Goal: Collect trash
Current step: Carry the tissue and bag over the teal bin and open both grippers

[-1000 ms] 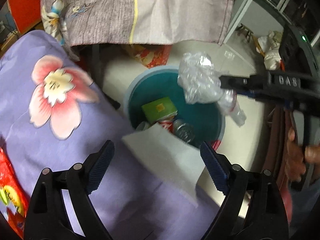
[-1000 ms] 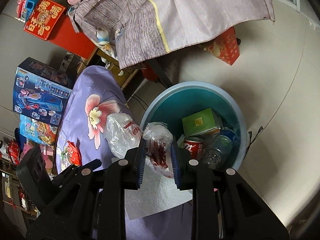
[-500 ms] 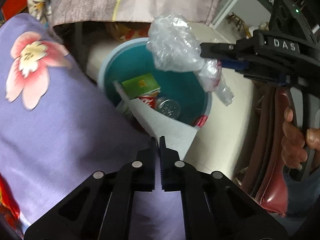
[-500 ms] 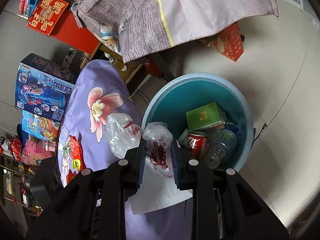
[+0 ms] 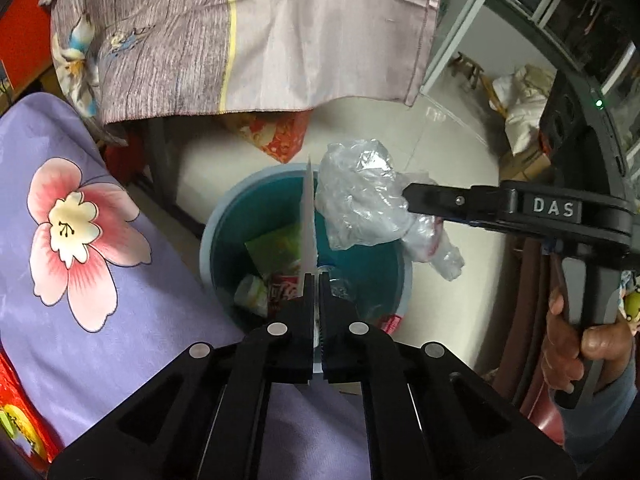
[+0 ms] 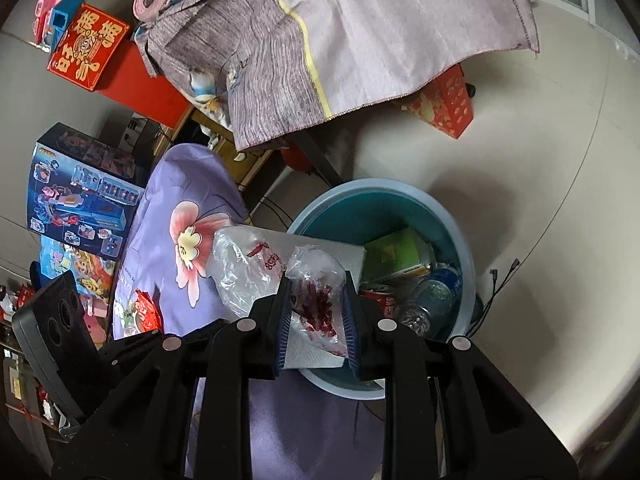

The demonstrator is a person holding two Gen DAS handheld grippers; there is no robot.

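Trash fills the bottom of a blue basin point(image 6: 460, 240) on the pale floor point(image 6: 540, 160): a green carton point(image 6: 396, 252), a red soda can point(image 6: 380, 300) and a clear plastic bottle point(image 6: 428, 300) lie together inside it.

Left hand-held gripper point(image 5: 317, 280) is clenched on a white paper towel point(image 5: 308, 216), which stands up edge-on from between its fingertips, above the basin. In the right wrist view the same sheet shows flat and broad, partly behind the bag.

Right hand-held gripper point(image 6: 316, 300) is grasping a crumpled clear plastic bag point(image 6: 320, 296) with red print; its blue pads press on the bag from both sides. More of the bag bulges out to the left of the jaws, over a purple cloth with a pink flower point(image 6: 192, 240). In the left wrist view this gripper reaches in from the right, held by a person's hand point(image 5: 580, 336), and the bag hangs over the basin's far rim.

A striped lilac cloth point(image 6: 360, 40) drapes over a desk beyond the basin, with a red patterned box point(image 6: 448, 108) under its edge. Toy boxes point(image 6: 80, 192) stand against the wall on the left.
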